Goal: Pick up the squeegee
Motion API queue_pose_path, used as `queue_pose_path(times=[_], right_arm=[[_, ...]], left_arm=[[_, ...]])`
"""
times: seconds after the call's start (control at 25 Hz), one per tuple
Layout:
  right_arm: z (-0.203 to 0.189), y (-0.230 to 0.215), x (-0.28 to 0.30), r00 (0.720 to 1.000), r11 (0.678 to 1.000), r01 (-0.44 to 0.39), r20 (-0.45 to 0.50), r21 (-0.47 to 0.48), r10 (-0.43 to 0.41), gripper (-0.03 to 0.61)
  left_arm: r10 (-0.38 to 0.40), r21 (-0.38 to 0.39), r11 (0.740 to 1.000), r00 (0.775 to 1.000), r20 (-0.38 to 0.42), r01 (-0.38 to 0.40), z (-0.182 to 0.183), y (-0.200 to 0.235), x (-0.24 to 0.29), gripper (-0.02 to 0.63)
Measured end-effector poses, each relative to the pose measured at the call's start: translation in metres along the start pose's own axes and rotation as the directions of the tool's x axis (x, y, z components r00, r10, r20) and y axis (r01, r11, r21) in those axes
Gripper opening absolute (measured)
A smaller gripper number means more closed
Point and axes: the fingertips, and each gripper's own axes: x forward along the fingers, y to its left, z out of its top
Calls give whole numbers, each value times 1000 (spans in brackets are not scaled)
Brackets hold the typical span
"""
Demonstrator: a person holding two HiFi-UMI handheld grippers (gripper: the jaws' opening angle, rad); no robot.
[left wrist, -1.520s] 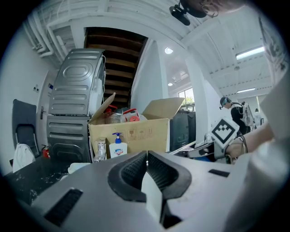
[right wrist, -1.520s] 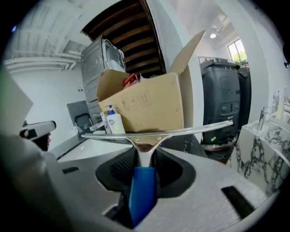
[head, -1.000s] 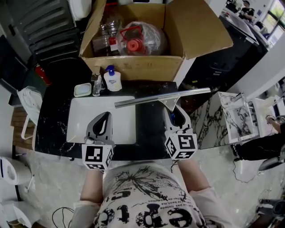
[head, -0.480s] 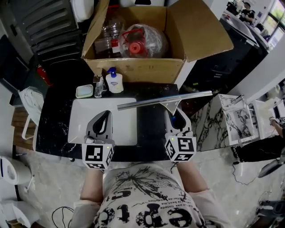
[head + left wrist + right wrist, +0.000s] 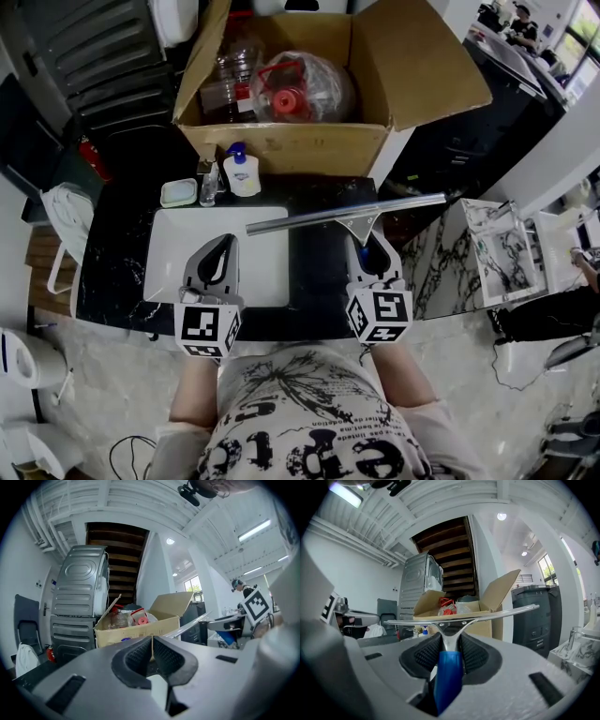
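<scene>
The squeegee (image 5: 347, 214) is held by the right gripper (image 5: 367, 251), with the jaws clamped at the neck above its blue handle (image 5: 448, 677). The blade is carried level over the sink (image 5: 173, 253) and is judged lifted. The left gripper (image 5: 217, 261) is closed on nothing. Risk noted: the long blade could be twisted in the pads, or knocked against the cardboard box (image 5: 281, 141) if swung.

Large black letters are running across the person's shirt (image 5: 314, 441) — seemingly "ep…", cut off at the frame's edge. The pump bottle's (image 5: 242, 175) label is showing too small to read.
</scene>
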Motion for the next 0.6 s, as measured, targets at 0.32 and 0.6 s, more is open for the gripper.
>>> queue_pose_path(times=[0.32,0.6], right_arm=[[2,2,-6,1000,1000,-6,2,-2,6,118],[1,-1,-9,1000,1000,7,-2,11,-7,118]], left_arm=[[-4,5,1000,1000,7,3,4,-5,-2,12],[-1,0,1000,1000,3,1,3,-6,-3,12]])
